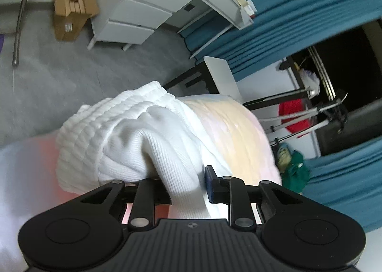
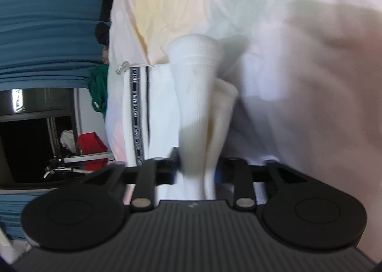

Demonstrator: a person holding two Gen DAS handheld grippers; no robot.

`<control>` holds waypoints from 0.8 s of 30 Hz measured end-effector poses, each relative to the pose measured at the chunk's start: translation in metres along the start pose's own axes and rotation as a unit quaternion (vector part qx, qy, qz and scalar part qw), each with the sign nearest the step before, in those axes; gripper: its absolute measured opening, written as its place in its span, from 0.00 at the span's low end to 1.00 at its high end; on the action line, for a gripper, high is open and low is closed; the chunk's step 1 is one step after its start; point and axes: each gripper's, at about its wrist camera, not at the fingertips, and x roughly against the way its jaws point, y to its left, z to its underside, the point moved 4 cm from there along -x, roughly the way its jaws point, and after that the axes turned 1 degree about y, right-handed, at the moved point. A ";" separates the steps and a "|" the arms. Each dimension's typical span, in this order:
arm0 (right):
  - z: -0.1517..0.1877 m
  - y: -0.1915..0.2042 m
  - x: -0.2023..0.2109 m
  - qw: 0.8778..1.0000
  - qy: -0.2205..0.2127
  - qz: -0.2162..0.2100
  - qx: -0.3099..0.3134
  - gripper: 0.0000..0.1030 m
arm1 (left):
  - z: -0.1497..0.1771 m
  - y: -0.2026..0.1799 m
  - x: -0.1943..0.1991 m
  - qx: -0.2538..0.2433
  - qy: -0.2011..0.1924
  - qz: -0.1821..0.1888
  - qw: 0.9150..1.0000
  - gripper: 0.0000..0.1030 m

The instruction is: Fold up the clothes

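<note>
A white ribbed knit garment (image 1: 124,138) is bunched in front of my left gripper (image 1: 188,190), which is shut on a fold of it; the left finger is hidden under the cloth and the blue-padded right finger shows. My right gripper (image 2: 195,166) is shut on a ribbed cuff of the same white garment (image 2: 198,95), which stands up between the fingers. Both hold the cloth over a pastel sheet-covered surface (image 1: 238,123), which also fills the right wrist view (image 2: 286,33).
A white garment with a black lettered stripe (image 2: 138,114) lies on the sheet. Beyond its edge are a white drawer desk (image 1: 143,9), a cardboard box (image 1: 71,13), blue curtains (image 1: 298,21), a dark rack with red cloth (image 1: 293,114) and a green garment (image 2: 98,90).
</note>
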 end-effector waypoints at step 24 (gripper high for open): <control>-0.021 -0.016 -0.001 0.996 0.001 -0.071 -0.060 0.58 | 0.006 -0.009 -0.009 -0.022 -0.015 -0.048 0.998 0.26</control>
